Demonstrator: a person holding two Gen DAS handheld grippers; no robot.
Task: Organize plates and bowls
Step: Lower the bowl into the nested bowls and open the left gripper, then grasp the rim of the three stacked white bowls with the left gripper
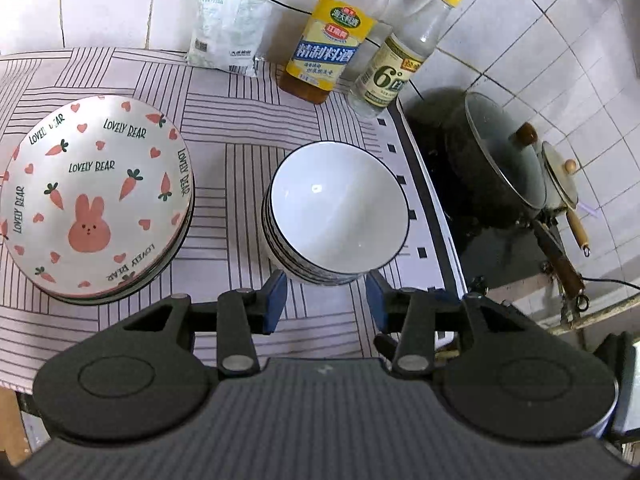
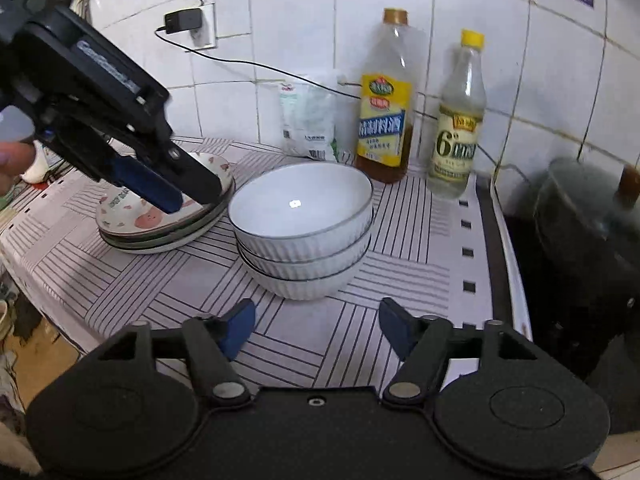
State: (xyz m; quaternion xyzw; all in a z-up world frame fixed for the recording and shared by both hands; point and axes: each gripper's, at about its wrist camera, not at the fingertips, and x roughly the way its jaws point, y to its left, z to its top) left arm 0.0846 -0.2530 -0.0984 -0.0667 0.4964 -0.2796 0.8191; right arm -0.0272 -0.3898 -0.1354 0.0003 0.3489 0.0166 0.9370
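Observation:
A stack of plates, the top one printed with a pink rabbit and carrots (image 1: 92, 200), lies on the striped cloth at the left; it also shows in the right wrist view (image 2: 136, 222). A stack of three white ribbed bowls with dark rims (image 1: 336, 212) (image 2: 304, 232) stands to its right. My left gripper (image 1: 326, 300) is open and empty, above the near side of the bowls; in the right wrist view (image 2: 176, 196) it hovers over the plates. My right gripper (image 2: 316, 330) is open and empty, just in front of the bowls.
A cooking wine bottle (image 2: 384, 96), a vinegar bottle (image 2: 458, 120) and a white bag (image 2: 310, 116) stand by the tiled wall. A lidded dark pot (image 1: 496, 160) sits on the stove at the right. The counter's edge runs along the left and front.

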